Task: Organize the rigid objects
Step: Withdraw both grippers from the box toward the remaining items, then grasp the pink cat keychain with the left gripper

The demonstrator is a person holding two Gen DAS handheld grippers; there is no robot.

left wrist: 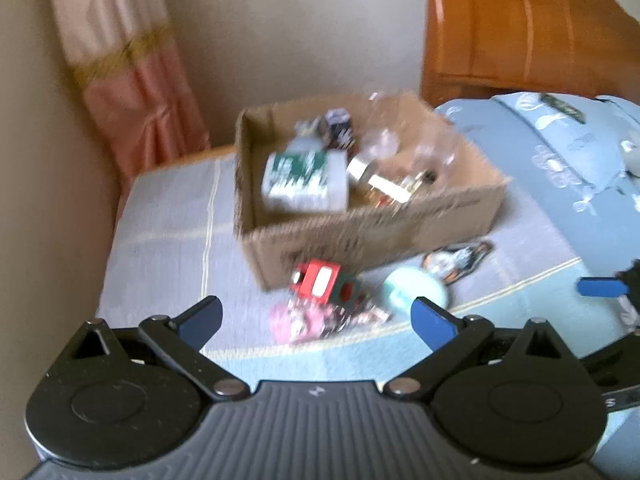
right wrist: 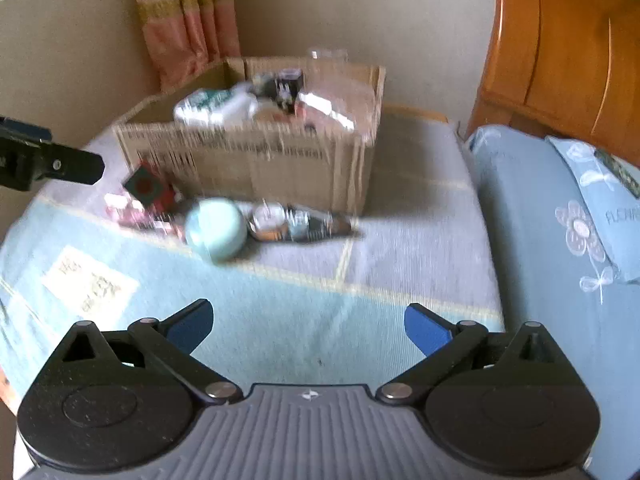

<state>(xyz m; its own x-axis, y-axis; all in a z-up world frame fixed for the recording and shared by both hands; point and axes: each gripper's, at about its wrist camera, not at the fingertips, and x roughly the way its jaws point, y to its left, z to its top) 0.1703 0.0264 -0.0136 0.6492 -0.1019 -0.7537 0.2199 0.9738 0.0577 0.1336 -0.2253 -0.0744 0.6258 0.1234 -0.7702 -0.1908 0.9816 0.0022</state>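
A cardboard box (left wrist: 372, 228) (right wrist: 256, 160) stands on the bed and holds a green-and-white carton (left wrist: 300, 178), a gold item (left wrist: 384, 184) and clear plastic pieces (left wrist: 404, 132). In front of it lie a red-and-green cube (left wrist: 324, 282) (right wrist: 146, 188), a pink packet (left wrist: 304, 320) (right wrist: 132, 216), a pale green ball (left wrist: 412, 290) (right wrist: 216, 232) and a flat dark figure (left wrist: 456, 258) (right wrist: 300, 224). My left gripper (left wrist: 316, 324) is open and empty just short of the cube and packet. My right gripper (right wrist: 308, 326) is open and empty, well short of the ball.
The bed has a striped grey-blue cover (right wrist: 280, 320). A blue floral pillow (right wrist: 580, 232) lies on the right. A wooden headboard (left wrist: 520, 28) and a pink curtain (left wrist: 132, 80) stand behind. The left gripper's finger (right wrist: 52, 164) shows at the left edge of the right wrist view.
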